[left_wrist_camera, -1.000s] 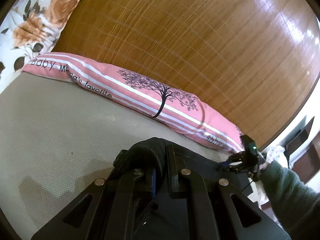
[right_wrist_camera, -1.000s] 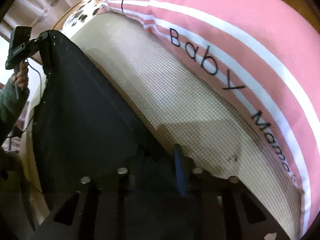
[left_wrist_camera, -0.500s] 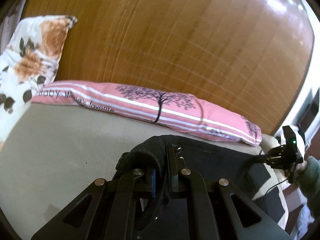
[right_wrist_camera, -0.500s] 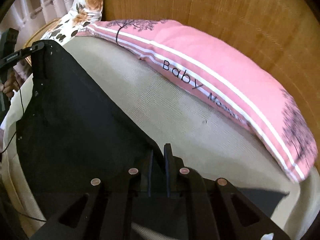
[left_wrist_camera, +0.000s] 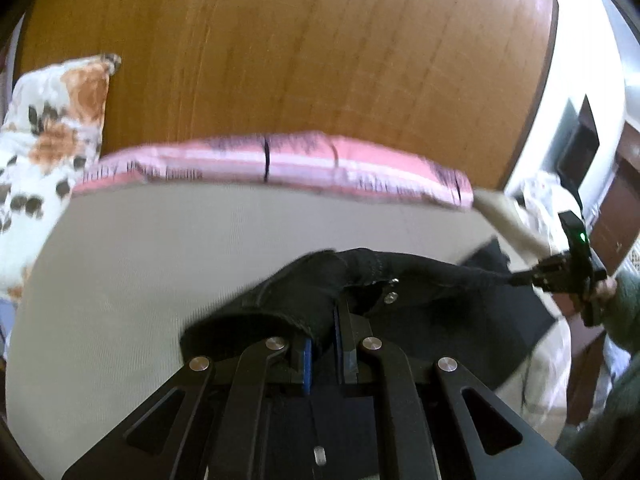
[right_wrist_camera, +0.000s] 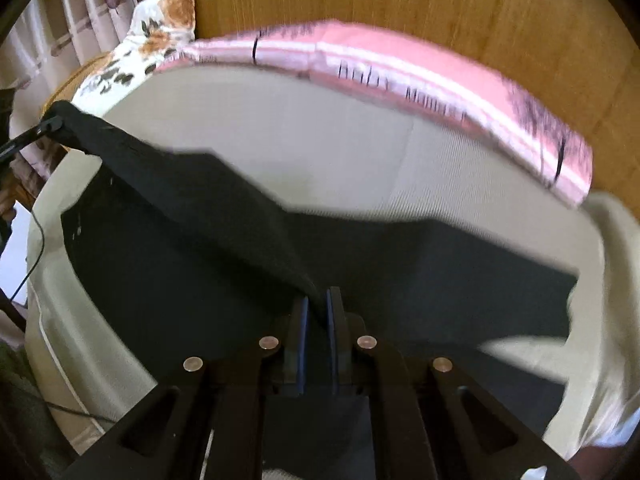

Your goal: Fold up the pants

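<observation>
The black pants [right_wrist_camera: 208, 240] hang stretched between my two grippers above the beige bed [right_wrist_camera: 340, 148]. My left gripper [left_wrist_camera: 322, 320] is shut on one bunched end of the waistband [left_wrist_camera: 296, 300], near a metal button. My right gripper [right_wrist_camera: 316, 308] is shut on the other end of that edge. The right gripper also shows far right in the left wrist view [left_wrist_camera: 532, 276], and the left gripper far left in the right wrist view [right_wrist_camera: 48, 124]. The rest of the pants drape onto the mattress below.
A long pink striped pillow [left_wrist_camera: 280, 160] lies along the wooden headboard [left_wrist_camera: 300, 48]. A floral pillow [left_wrist_camera: 52, 120] sits at the left. Curtains [right_wrist_camera: 68, 20] hang left, dark furniture [left_wrist_camera: 616, 200] stands right of the bed.
Both grippers have risen and pulled back from the headboard, lifting the pants' edge taut. The pink pillow now looks farther away in both views.
</observation>
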`<control>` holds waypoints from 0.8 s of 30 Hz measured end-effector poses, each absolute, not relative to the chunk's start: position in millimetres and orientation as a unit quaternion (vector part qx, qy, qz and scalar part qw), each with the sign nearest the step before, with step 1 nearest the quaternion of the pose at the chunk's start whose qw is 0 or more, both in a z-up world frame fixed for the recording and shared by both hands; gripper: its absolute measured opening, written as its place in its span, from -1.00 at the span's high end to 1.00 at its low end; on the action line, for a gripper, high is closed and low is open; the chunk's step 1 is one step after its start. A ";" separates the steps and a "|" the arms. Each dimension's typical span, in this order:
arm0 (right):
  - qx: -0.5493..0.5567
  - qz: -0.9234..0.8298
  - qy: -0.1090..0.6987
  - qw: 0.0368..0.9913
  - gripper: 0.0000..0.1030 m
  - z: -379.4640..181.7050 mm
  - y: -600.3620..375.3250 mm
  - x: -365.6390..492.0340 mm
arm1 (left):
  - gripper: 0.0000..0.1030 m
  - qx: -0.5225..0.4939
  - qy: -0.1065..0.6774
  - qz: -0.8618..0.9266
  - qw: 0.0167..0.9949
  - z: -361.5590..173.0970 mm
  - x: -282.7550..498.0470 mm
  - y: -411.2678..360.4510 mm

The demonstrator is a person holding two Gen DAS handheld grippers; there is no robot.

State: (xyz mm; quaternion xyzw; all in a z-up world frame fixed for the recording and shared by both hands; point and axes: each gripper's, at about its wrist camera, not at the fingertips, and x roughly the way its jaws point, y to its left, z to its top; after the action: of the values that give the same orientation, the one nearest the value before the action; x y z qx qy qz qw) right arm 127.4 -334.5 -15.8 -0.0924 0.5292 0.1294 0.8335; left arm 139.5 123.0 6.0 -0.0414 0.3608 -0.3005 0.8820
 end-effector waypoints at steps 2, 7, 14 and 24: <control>-0.086 0.125 0.542 0.827 0.87 -31.7 -334.0 115.0 | 0.83 -0.028 0.391 -0.302 0.869 -9.7 121.7 122.3; -0.093 0.119 0.565 0.811 0.87 -64.4 -333.2 95.3 | 0.81 0.060 0.472 -0.304 0.825 -59.0 89.2 105.1; -0.102 0.097 0.580 0.802 0.83 -95.0 -324.9 85.8 | 0.65 0.074 0.503 -0.278 0.815 -81.5 85.1 102.4; 0.034 0.086 0.554 0.827 0.42 -74.3 -340.2 63.6 | -0.40 -0.045 0.575 -0.205 0.790 -74.1 74.1 123.7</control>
State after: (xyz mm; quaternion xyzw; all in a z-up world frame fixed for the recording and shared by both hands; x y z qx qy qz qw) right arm 63.6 -340.2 -74.3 0.0340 0.5538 0.0860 0.8275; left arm 74.1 123.7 -74.1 -0.0455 0.5752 -0.2055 0.7905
